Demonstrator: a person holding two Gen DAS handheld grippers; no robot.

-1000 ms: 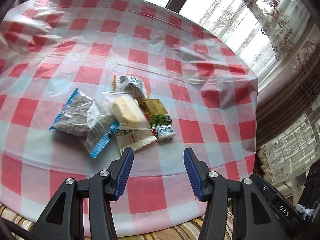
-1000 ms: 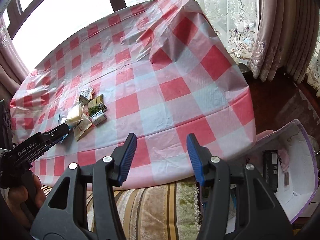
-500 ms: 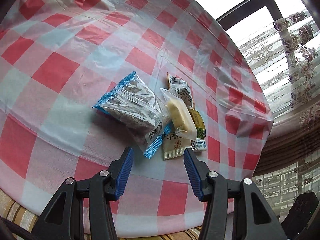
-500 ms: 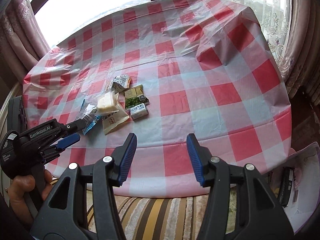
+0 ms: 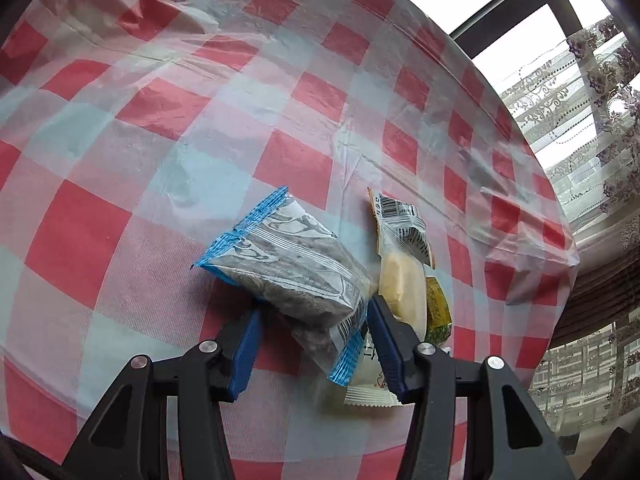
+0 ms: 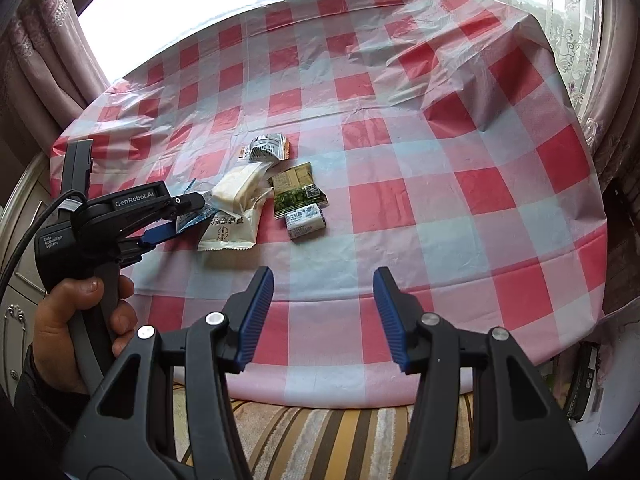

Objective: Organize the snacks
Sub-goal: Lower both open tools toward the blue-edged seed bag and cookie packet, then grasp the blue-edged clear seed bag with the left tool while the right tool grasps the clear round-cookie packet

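A small pile of snacks lies on the red-and-white checked tablecloth (image 5: 120, 168). My left gripper (image 5: 316, 336) is open, its blue fingers on either side of the near end of two clear, blue-edged packets (image 5: 288, 268); the pads do not press them. Right of these lie a yellow cake in clear wrap (image 5: 400, 288), a white packet (image 5: 368, 384), a green packet (image 5: 438, 312) and an orange-edged barcode packet (image 5: 400, 228). In the right wrist view a hand (image 6: 72, 320) holds the left gripper (image 6: 188, 216) at the pile's left side. My right gripper (image 6: 324, 312) hangs open over the table's near edge, with nothing in it.
A small white-and-blue packet (image 6: 306, 220) lies by the green packet (image 6: 298, 194). A striped cushion (image 6: 320, 432) runs under the table's near edge. Curtains (image 6: 600, 80) and a window stand behind; a white box (image 6: 588, 384) sits low on the right.
My left gripper came down and forward to the pile while rolling; the blue-edged packets now sit between its fingers. The right gripper's view swung left, bringing the pile nearer the centre.
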